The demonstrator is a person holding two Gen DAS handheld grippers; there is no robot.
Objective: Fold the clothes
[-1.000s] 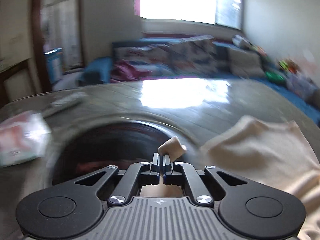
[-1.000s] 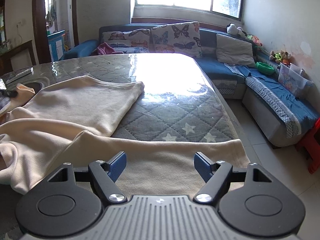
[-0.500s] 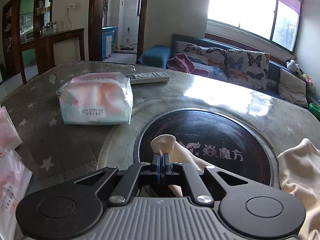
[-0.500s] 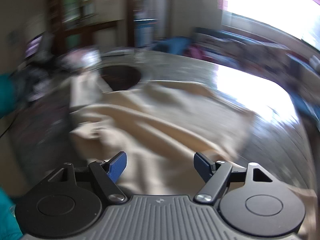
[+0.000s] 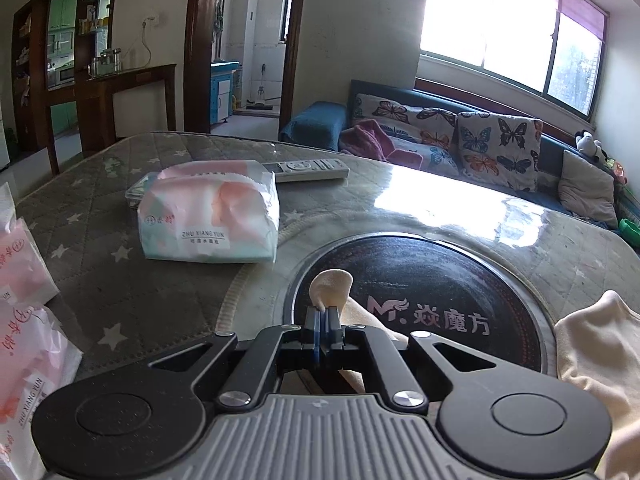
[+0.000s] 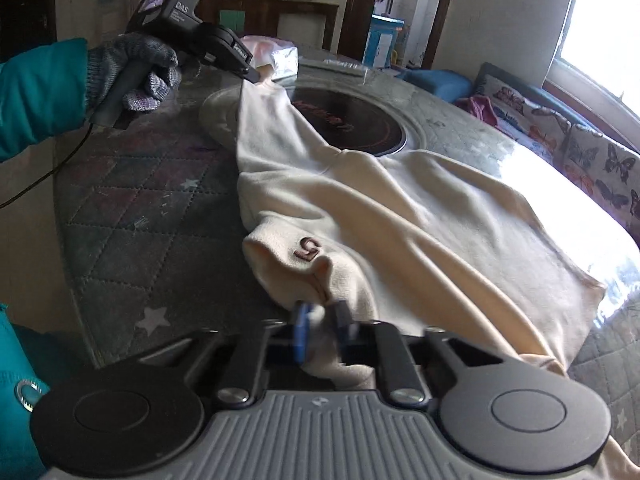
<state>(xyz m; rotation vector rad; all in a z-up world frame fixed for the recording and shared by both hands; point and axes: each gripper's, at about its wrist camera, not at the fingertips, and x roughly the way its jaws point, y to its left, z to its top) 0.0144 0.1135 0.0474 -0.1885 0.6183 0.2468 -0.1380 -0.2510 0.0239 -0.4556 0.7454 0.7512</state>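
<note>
Across the table [image 6: 120, 216], the cream garment [image 6: 400, 208] is lying stretched: the left gripper [image 5: 325, 322] is clamping its 11 o'clock corner while the right gripper [image 6: 320, 320] is pinching the near edge, keeping the cloth taut for folding.

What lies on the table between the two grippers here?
In the right wrist view, the cream garment stretches from the left gripper to the right gripper, crossing the black round plate.
</note>
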